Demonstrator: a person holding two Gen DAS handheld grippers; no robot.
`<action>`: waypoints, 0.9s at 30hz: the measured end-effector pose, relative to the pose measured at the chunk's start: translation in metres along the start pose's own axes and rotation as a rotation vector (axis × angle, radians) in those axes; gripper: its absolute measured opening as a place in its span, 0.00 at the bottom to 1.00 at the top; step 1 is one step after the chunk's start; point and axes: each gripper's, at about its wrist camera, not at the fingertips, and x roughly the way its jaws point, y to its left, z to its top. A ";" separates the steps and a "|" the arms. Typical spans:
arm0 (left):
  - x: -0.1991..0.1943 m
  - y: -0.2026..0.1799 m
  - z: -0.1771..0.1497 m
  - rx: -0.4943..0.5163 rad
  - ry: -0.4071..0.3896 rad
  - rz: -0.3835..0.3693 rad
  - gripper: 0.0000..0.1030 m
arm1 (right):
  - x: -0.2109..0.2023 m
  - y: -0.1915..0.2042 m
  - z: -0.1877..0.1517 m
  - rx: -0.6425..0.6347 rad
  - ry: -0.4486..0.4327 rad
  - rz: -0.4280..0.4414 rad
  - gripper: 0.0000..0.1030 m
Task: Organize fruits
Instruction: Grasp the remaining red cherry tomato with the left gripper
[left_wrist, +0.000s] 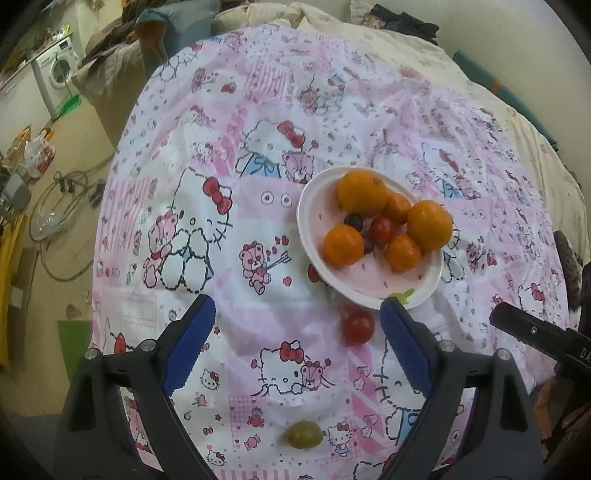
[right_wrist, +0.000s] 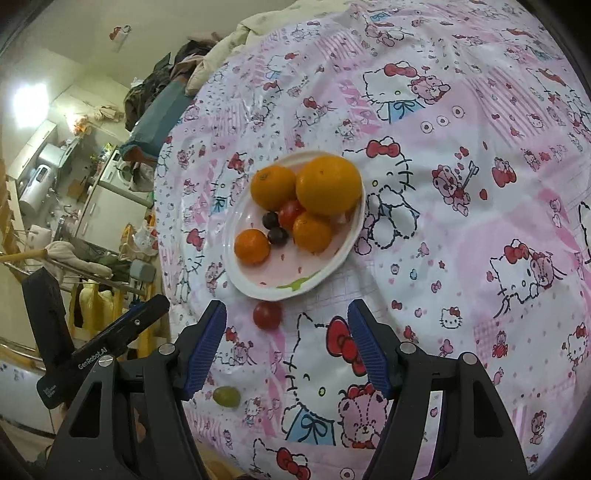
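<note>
A white plate (left_wrist: 421, 291) (right_wrist: 240, 273) on the pink cartoon tablecloth holds several oranges (left_wrist: 362, 192) (right_wrist: 328, 184), a red tomato (left_wrist: 382, 229) (right_wrist: 289, 213) and dark grapes (left_wrist: 353, 221) (right_wrist: 277, 235). A loose red tomato (left_wrist: 357, 325) (right_wrist: 267, 314) lies on the cloth just in front of the plate. A green grape (left_wrist: 304, 434) (right_wrist: 226, 396) lies nearer. My left gripper (left_wrist: 295, 325) stands open above the cloth, the tomato just inside its right finger. My right gripper (right_wrist: 287, 325) is open too, the tomato near its left finger.
The tablecloth (left_wrist: 229, 221) (right_wrist: 461, 221) covers a round table whose edge drops off at the left. A washing machine (left_wrist: 57, 70) and floor clutter lie beyond. The other gripper's black body (left_wrist: 543, 336) (right_wrist: 110, 332) shows in each view. Bedding (left_wrist: 332, 14) is piled behind the table.
</note>
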 end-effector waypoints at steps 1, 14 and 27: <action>0.002 0.001 0.000 -0.001 0.002 -0.003 0.86 | 0.001 0.000 0.000 0.003 0.003 -0.005 0.69; 0.053 -0.038 -0.010 0.053 0.199 -0.078 0.64 | -0.007 -0.023 -0.001 0.108 0.008 -0.012 0.69; 0.109 -0.087 -0.022 0.227 0.310 0.054 0.25 | -0.018 -0.028 0.001 0.121 -0.002 0.008 0.69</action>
